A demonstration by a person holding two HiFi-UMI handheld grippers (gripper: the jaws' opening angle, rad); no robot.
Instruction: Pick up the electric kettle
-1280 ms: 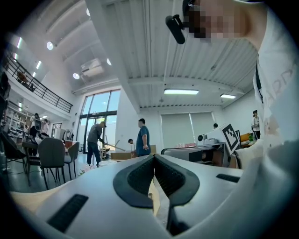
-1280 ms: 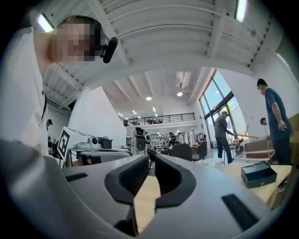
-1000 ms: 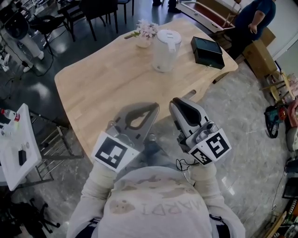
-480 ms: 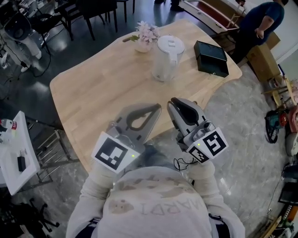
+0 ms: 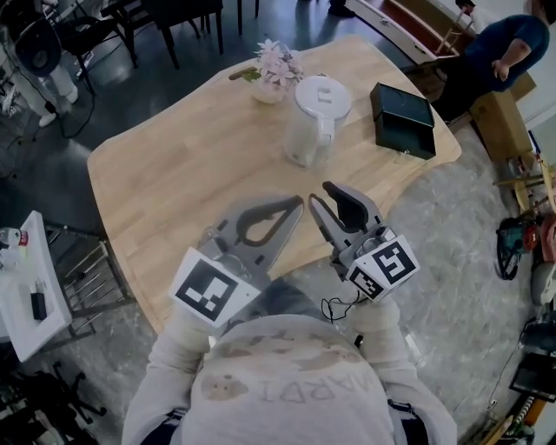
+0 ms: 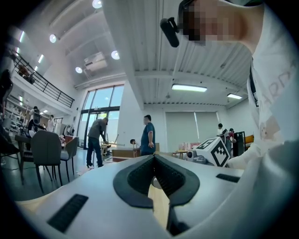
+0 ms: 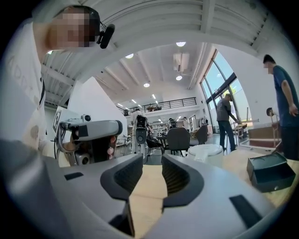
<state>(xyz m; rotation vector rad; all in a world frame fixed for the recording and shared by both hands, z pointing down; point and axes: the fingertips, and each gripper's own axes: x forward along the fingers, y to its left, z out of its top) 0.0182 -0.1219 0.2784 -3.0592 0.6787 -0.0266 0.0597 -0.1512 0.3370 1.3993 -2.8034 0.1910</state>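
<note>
The white electric kettle (image 5: 314, 117) stands upright with its lid on, toward the far side of the wooden table (image 5: 182, 165); in the right gripper view the kettle (image 7: 205, 151) is ahead and a little to the right. Both grippers hover over the table's near edge, well short of the kettle. My left gripper (image 5: 291, 204) (image 6: 153, 158) is shut, its pads meeting at the tips with nothing between them. My right gripper (image 5: 323, 196) (image 7: 152, 163) is open; its jaws have just been opening, and only bare tabletop shows in the gap.
Beyond the kettle stands a small vase of pink flowers (image 5: 278, 69), and a black box (image 5: 404, 120) (image 7: 271, 172) lies to its right. Dark chairs (image 5: 174, 22) stand past the table. A white side table (image 5: 26, 287) is at the left, a person in blue (image 5: 491, 52) at the far right.
Both grippers have come forward over the table's near edge toward the kettle. The right gripper's jaws, shut before, now stand apart. The left jaws stay shut.
</note>
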